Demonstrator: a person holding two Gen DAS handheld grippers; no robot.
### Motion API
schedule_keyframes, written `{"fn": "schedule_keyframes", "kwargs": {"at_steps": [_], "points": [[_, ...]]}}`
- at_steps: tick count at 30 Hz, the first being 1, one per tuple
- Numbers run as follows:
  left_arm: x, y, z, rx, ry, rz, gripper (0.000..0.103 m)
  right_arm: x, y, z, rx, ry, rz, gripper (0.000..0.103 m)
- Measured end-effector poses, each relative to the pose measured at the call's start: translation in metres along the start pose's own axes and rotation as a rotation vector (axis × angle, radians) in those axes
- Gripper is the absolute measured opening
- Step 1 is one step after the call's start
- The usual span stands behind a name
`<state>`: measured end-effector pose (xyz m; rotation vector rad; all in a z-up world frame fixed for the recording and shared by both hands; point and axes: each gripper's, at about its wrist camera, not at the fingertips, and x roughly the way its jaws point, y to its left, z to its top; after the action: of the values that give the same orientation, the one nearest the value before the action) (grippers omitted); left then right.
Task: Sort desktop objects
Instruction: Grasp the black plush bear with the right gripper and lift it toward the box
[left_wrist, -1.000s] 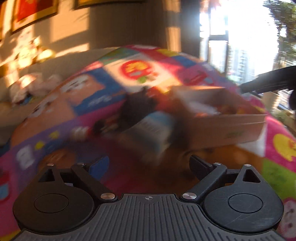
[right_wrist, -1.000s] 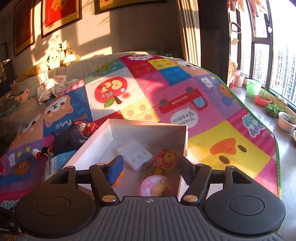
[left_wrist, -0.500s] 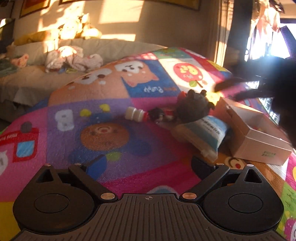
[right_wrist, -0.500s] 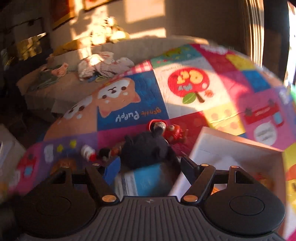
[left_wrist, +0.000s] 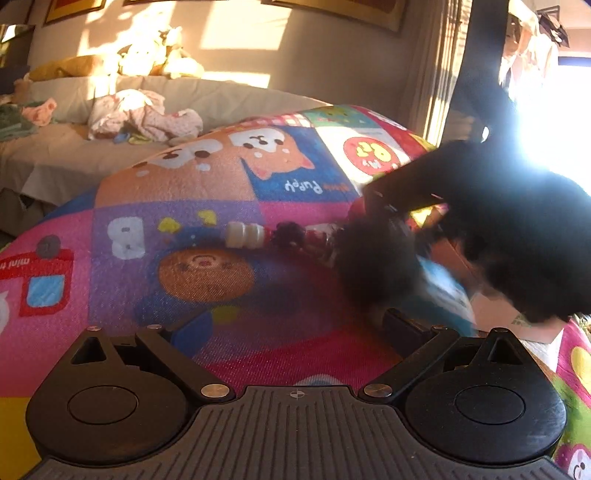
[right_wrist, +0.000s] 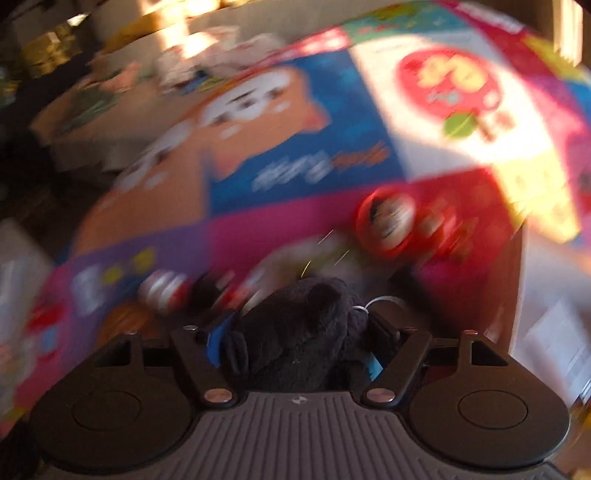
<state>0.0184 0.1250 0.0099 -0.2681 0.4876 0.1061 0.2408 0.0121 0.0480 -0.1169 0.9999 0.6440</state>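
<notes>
**Right claw closes in on a dark plush toy, with most of the sorting still to do**

A large, brightly patterned play mat (left_wrist: 192, 192) with cartoon animals covers the surface where the things lie. At its far right edge, a cardboard box (left_wrist: 517, 325) shows only as a pale corner behind the other hand's tool; what it holds cannot be seen from here. Judging by what lies loose on the mat, the sorting is far from finished: a dark plush toy (right_wrist: 306, 332), a blue-and-white packet (left_wrist: 443, 291) just beside the box, a small red figure (right_wrist: 391, 225) and a little white-capped bottle (left_wrist: 245, 235) all sit outside the box, clustered near one another.

The right claw (right_wrist: 295, 343) points steeply down at the plush toy. Its fingers stand about half open with the toy's fuzzy body filling the gap between them; the blue pad on one side lies against the fur, but the picture is heavily blurred and I cannot tell whether the fingers truly press on it or merely straddle it.

The left claw (left_wrist: 291, 325) hangs over bare mat, well apart from the objects, fingers spread about as wide as they go and holding nothing.
</notes>
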Motion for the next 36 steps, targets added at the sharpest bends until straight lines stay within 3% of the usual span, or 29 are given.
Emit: {"fn": "schedule_keyframes", "kwargs": {"at_steps": [3, 6, 9, 13, 18, 22, 27, 29, 33, 36], "points": [[0.000, -0.001, 0.000, 0.004, -0.002, -0.004, 0.101, -0.028, 0.009, -0.028, -0.011, 0.019, 0.082, 0.070], [0.000, -0.001, -0.001, 0.005, -0.001, -0.003, 0.102, -0.081, 0.009, -0.049, -0.020, -0.115, 0.104, 0.069], [0.001, -0.001, -0.001, 0.004, 0.003, -0.001, 0.102, -0.138, 0.001, -0.075, -0.054, -0.286, 0.058, 0.070], [0.004, 0.000, 0.000, -0.003, 0.018, 0.008, 0.102, -0.184, -0.023, -0.125, -0.038, -0.387, -0.015, 0.070], [0.007, -0.001, 0.001, 0.000, 0.039, 0.040, 0.102, -0.179, -0.067, -0.187, 0.094, -0.387, -0.137, 0.070], [0.008, -0.007, 0.000, 0.029, 0.051, 0.087, 0.102, -0.168, -0.094, -0.225, 0.226, -0.379, -0.155, 0.073], [0.015, -0.019, 0.004, 0.083, 0.108, 0.144, 0.102, -0.183, -0.103, -0.268, 0.278, -0.507, -0.193, 0.086], [0.013, -0.028, 0.008, 0.067, 0.128, 0.084, 0.102, -0.188, -0.100, -0.280, 0.276, -0.555, -0.234, 0.091], [0.008, -0.056, 0.023, -0.013, 0.170, -0.140, 0.102, -0.189, -0.100, -0.300, 0.265, -0.634, -0.304, 0.100], [0.015, -0.093, 0.029, 0.036, 0.192, -0.201, 0.102, -0.192, -0.107, -0.301, 0.288, -0.642, -0.281, 0.100]]}}
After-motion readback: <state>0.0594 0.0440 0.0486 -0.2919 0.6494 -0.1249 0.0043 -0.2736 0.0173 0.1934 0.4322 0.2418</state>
